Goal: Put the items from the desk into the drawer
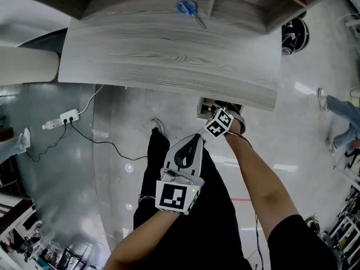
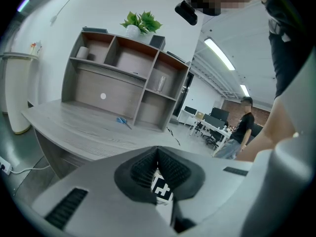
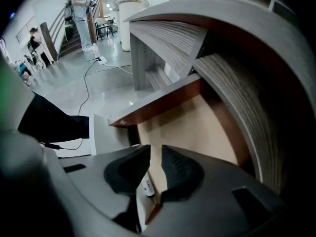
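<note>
1. One pair of blue-handled scissors (image 1: 191, 9) lies far back on the desk (image 1: 169, 55), near the shelf unit (image 2: 123, 78).
2. Right gripper (image 3: 155, 150) points into the open drawer (image 3: 197, 120) under the desk's right end, jaws slightly apart and empty. A small white tube (image 3: 147, 185) lies inside.
3. Left gripper (image 2: 158, 151) hovers nearer, jaws closed on nothing.

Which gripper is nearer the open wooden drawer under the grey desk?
Right. The right gripper hangs over the open wooden drawer, jaws pointing in; the left gripper sits farther back, above the person's legs.
</note>
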`<action>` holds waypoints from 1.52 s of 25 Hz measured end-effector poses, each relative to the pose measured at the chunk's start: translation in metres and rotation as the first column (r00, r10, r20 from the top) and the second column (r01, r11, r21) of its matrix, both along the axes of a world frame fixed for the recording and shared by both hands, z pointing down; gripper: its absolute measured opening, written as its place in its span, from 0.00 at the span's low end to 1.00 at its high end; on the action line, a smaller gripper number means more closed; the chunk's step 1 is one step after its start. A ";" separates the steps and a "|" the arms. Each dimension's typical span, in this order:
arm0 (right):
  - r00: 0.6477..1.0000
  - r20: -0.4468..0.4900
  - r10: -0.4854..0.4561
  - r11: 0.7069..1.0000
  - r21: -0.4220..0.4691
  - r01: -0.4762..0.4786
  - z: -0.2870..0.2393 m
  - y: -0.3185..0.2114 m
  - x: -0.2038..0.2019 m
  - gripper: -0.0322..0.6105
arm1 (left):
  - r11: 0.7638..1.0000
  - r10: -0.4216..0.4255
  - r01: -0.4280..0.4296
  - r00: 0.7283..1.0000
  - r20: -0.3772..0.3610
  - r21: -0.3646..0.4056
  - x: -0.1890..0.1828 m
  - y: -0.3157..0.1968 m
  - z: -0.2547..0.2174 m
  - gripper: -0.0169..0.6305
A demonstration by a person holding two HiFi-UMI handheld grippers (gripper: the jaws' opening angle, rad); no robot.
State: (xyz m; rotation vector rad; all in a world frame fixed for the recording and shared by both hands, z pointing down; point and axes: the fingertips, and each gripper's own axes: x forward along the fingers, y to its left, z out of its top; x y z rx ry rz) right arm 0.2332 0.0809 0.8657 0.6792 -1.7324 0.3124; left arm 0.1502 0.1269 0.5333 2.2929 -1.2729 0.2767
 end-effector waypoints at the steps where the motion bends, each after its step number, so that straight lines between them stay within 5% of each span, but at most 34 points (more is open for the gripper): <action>1: 1.000 0.004 0.003 1.000 0.003 -0.003 -0.002 0.000 0.000 0.17 | 1.000 -0.001 0.001 1.000 -0.005 0.002 0.002 0.000 -0.001 0.03; 24: 0.970 0.189 0.150 0.969 0.164 -0.182 -0.111 0.008 0.006 0.17 | 0.998 0.015 -0.014 1.000 -0.021 0.061 -0.002 -0.010 -0.028 0.03; 31: 0.857 0.368 0.360 0.892 0.133 -0.432 -0.191 0.011 -0.003 0.16 | 0.996 0.038 -0.036 0.999 -0.020 0.085 -0.021 -0.023 -0.049 0.03; 38: 0.756 0.482 0.443 0.810 0.147 -0.568 -0.263 0.022 -0.013 0.11 | 0.990 0.081 -0.075 0.996 -0.044 0.118 -0.041 -0.028 -0.084 0.03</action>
